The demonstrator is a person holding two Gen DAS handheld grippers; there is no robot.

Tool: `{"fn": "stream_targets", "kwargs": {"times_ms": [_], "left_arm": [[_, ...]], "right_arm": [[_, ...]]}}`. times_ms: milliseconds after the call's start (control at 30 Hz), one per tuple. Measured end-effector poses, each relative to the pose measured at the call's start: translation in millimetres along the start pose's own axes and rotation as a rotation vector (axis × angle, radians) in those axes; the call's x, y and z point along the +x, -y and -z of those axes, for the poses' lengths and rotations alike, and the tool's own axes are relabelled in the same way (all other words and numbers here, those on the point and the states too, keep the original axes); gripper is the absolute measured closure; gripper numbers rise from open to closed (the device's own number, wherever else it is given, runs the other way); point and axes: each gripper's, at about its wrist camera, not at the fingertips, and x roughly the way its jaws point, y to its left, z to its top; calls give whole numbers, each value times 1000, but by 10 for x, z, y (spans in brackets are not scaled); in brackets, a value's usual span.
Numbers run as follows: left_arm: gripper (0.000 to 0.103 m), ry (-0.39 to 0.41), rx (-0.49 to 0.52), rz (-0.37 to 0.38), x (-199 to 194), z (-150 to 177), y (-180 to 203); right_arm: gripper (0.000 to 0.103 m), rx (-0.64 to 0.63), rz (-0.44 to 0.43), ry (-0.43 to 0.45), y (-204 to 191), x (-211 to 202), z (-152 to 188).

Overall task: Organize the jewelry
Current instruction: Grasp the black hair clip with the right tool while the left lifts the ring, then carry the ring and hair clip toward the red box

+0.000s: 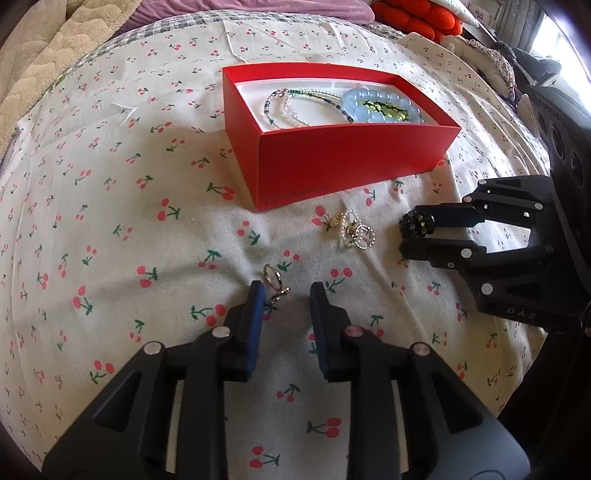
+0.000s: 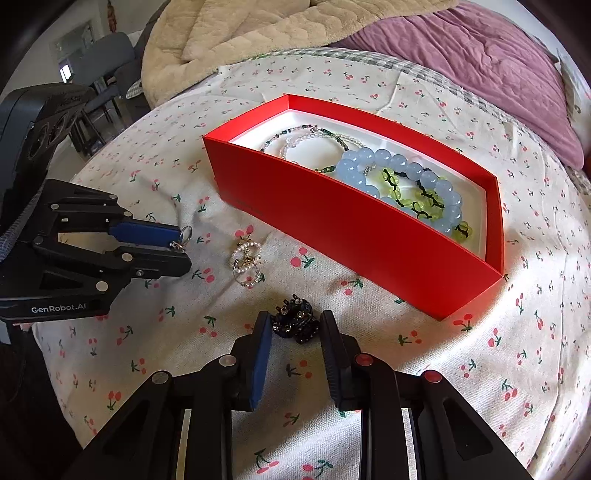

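At the bottom centre of the left wrist view, the left gripper stands with its fingers spread apart over the cherry-print cloth. Two thin metal rings lie on the cloth at its fingertips, close to the left finger; neither finger clearly presses on them.

In the right wrist view, the right gripper fills the lower centre, its fingers also parted, with a black beaded ring sitting between the tips. Whether the pads touch it I cannot tell. From the left wrist view the same gripper appears at the right edge, with the black piece at its tips.

Just beyond both grippers, mid-frame, a small cluster of pearl rings rests on the cloth, apart from either tool.

Farther up, the red box sits open on the cloth. Inside, on its white floor, lie a pale blue bead bracelet, a yellow-green bracelet and thin beaded strands.

At the top of the frame, a purple quilt and a beige blanket are bunched.
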Motion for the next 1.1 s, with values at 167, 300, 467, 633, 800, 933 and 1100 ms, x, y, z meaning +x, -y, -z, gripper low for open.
{"fn": "stream_targets", "kwargs": {"times_ms": [167, 300, 467, 633, 800, 933, 1100], "left_arm": [[76, -9, -33, 4, -1, 9, -31], [76, -5, -62, 0, 24, -5, -38], [91, -6, -62, -37, 24, -8, -24], [93, -13, -100, -26, -23, 3, -86], [93, 1, -107, -27, -102, -3, -100], [93, 34, -123, -16, -219, -79, -116], [93, 79, -122, 5, -382, -242, -91]], "right_arm": [[76, 28, 9, -11, 75, -74, 27], [76, 66, 13, -23, 121, -91, 24], [76, 64, 21, -21, 103, -125, 34], [76, 76, 21, -4, 129, -189, 13], [76, 117, 17, 10, 179, -293, -36], [76, 148, 13, 25, 204, -427, -87], [76, 182, 21, 58, 273, -596, -186]]}}
